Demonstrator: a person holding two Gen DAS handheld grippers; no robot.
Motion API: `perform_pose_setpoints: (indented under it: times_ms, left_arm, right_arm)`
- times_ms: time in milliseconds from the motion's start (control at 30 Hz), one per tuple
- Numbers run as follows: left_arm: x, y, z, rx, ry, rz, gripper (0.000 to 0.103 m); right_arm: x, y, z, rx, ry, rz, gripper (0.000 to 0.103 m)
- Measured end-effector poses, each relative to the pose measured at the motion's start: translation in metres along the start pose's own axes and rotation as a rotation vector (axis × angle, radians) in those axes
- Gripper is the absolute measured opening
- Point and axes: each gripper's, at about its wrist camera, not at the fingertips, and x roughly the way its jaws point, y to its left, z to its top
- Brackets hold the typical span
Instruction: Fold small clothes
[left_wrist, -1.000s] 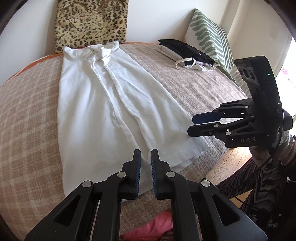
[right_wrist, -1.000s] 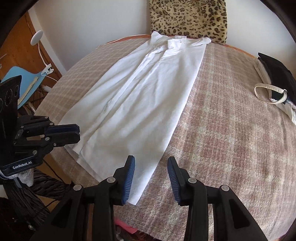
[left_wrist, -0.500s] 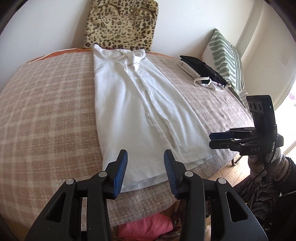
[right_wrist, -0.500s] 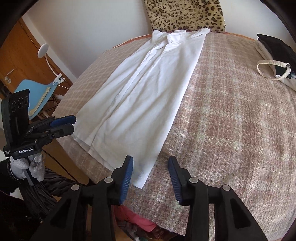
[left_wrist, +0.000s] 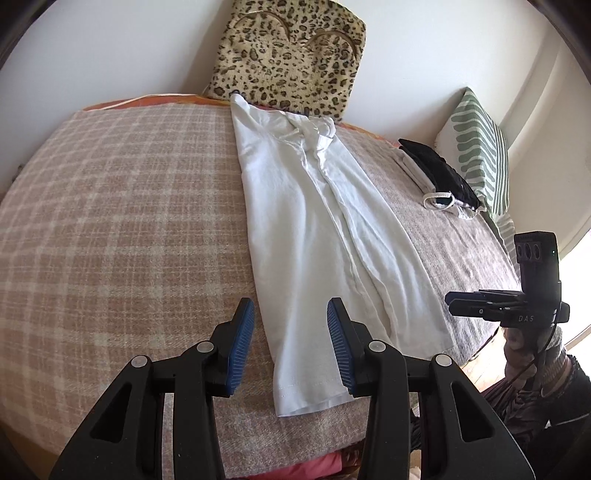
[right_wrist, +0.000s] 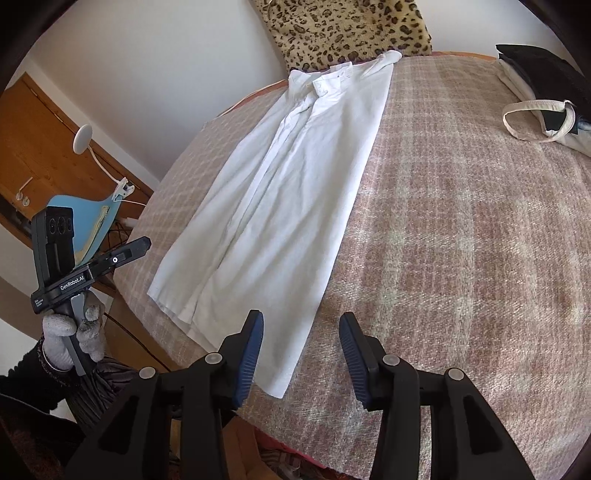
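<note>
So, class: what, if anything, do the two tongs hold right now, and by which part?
Nothing. Both the left tongs and right tongs stand open over the shirt's near hem, gripping no cloth.

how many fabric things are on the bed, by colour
white: 2, the shirt and the folded piece under the black one
black: 1, the folded garment
leopard: 1, the cushion
green striped: 1, the pillow
total: 5
</note>
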Motion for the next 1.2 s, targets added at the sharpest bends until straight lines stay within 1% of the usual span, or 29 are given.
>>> perform_pose_setpoints:
  times_ms: [133, 267, 367, 433, 533, 600, 633, 700, 733, 800, 833, 867, 933, 1000, 1100, 1133, 1200]
  left_arm:
    - [0.0, 0.002, 0.042, 0.032, -0.03, 0.011, 0.039]
    - [0.014, 0.003, 0.1, 0.066, -0.044, -0.005, 0.039]
    - [0.031, 0.001, 0.145, 0.082, -0.054, -0.026, 0.039]
    - [0.044, 0.0, 0.173, 0.083, -0.072, -0.02, 0.039]
    - [0.066, -0.001, 0.207, 0.076, -0.092, -0.024, 0.039]
    - [0.083, -0.003, 0.224, 0.086, -0.094, -0.041, 0.04]
    - [0.093, -0.004, 0.232, 0.088, -0.094, -0.039, 0.043]
    - [0.113, -0.008, 0.248, 0.098, -0.094, -0.05, 0.045]
    - [0.126, -0.011, 0.256, 0.107, -0.08, -0.064, 0.05]
    - [0.152, -0.017, 0.27, 0.118, -0.059, -0.069, 0.053]
    - [0.166, -0.018, 0.276, 0.116, -0.049, -0.069, 0.053]
    - [0.181, -0.021, 0.282, 0.121, -0.027, -0.079, 0.053]
    - [0.21, -0.026, 0.292, 0.142, 0.019, -0.074, 0.053]
    - [0.234, -0.029, 0.299, 0.158, 0.046, -0.058, 0.053]
    - [0.266, -0.027, 0.306, 0.178, 0.093, -0.011, 0.053]
    - [0.274, -0.023, 0.308, 0.166, 0.098, -0.001, 0.053]
    - [0.288, -0.013, 0.31, 0.107, 0.123, -0.018, 0.053]
  right_arm:
    - [-0.005, 0.009, 0.008, -0.04, -0.023, -0.03, 0.046]
    - [-0.005, 0.01, 0.025, -0.056, -0.033, -0.068, 0.046]
    - [-0.007, 0.005, 0.038, -0.042, -0.049, -0.092, 0.046]
    - [-0.009, 0.001, 0.05, -0.02, -0.053, -0.069, 0.046]
    - [-0.013, -0.005, 0.073, -0.008, -0.066, -0.054, 0.046]
    - [-0.016, -0.009, 0.093, -0.025, -0.078, -0.071, 0.046]
    - [-0.017, -0.011, 0.105, -0.038, -0.089, -0.087, 0.046]
    - [-0.018, -0.016, 0.129, -0.072, -0.123, -0.126, 0.046]
    - [-0.016, -0.02, 0.14, -0.086, -0.137, -0.14, 0.046]
    - [-0.009, -0.029, 0.161, -0.097, -0.15, -0.147, 0.046]
    - [-0.003, -0.035, 0.169, -0.094, -0.152, -0.151, 0.046]
    - [0.005, -0.04, 0.176, -0.092, -0.151, -0.153, 0.046]
    - [0.022, -0.05, 0.184, -0.084, -0.136, -0.154, 0.046]
    - [0.037, -0.06, 0.19, -0.077, -0.114, -0.142, 0.046]
    - [0.05, -0.078, 0.204, -0.042, -0.119, -0.126, 0.046]
    - [0.054, -0.083, 0.21, -0.028, -0.126, -0.123, 0.046]
    - [0.061, -0.092, 0.221, -0.009, -0.135, -0.115, 0.046]
